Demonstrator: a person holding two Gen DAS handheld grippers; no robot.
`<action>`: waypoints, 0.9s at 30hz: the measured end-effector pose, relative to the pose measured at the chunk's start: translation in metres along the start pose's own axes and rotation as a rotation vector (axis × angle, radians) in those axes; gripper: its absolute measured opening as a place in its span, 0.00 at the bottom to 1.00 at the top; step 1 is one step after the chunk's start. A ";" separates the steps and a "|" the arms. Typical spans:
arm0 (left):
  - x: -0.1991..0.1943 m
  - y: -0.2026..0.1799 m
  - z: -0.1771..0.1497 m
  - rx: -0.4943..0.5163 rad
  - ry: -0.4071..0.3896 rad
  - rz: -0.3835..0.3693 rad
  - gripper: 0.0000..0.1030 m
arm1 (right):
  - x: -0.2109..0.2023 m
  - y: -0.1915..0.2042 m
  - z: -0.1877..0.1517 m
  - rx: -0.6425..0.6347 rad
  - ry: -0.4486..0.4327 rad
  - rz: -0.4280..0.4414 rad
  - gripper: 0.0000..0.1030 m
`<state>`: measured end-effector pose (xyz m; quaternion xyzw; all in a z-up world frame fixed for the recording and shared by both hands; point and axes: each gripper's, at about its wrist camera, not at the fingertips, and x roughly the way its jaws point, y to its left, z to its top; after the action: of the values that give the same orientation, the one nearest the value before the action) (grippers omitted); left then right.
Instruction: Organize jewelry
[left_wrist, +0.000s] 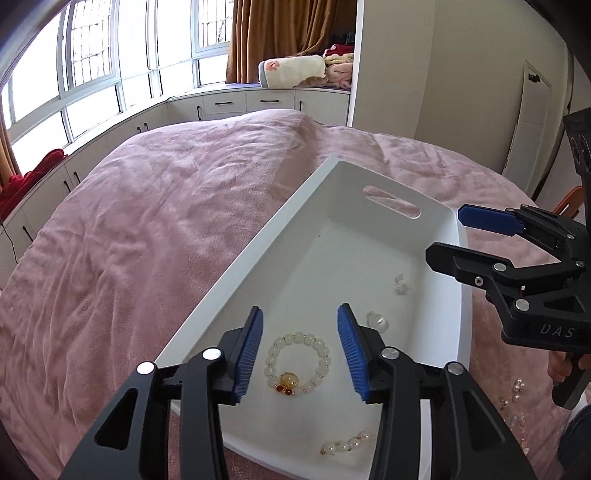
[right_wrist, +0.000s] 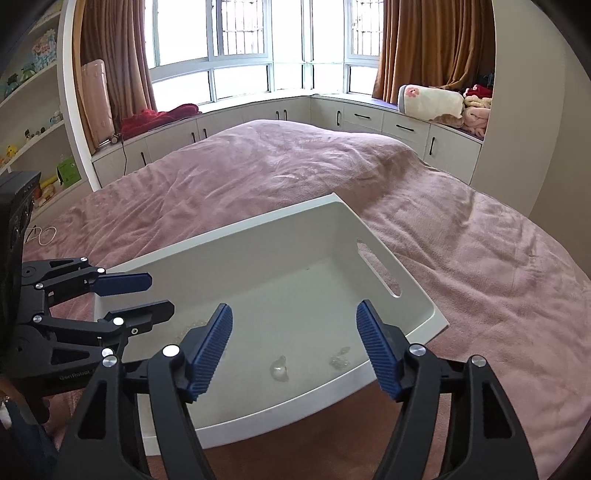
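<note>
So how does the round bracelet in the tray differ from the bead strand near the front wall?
The bracelet is a closed ring; the strand is a short, slightly curved line. The bracelet carries an amber bead and small red ones; the strand shows only pale beads. The bracelet lies between the left gripper jaws; the strand sits nearer the tray front wall. Both have whitish beads and rest on the tray floor.
</note>
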<state>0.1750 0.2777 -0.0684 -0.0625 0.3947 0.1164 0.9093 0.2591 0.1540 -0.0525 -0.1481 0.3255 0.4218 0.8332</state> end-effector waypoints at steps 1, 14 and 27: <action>-0.004 -0.003 0.001 0.011 -0.012 0.004 0.54 | -0.005 -0.001 0.000 0.004 -0.006 0.005 0.73; -0.048 -0.091 -0.014 0.122 -0.081 -0.099 0.86 | -0.087 -0.031 -0.046 -0.056 -0.035 0.023 0.84; -0.026 -0.156 -0.093 0.118 0.013 -0.254 0.89 | -0.122 -0.080 -0.145 -0.045 0.112 -0.074 0.83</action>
<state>0.1329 0.1040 -0.1090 -0.0590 0.3955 -0.0236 0.9163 0.2098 -0.0434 -0.0815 -0.2021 0.3566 0.3887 0.8251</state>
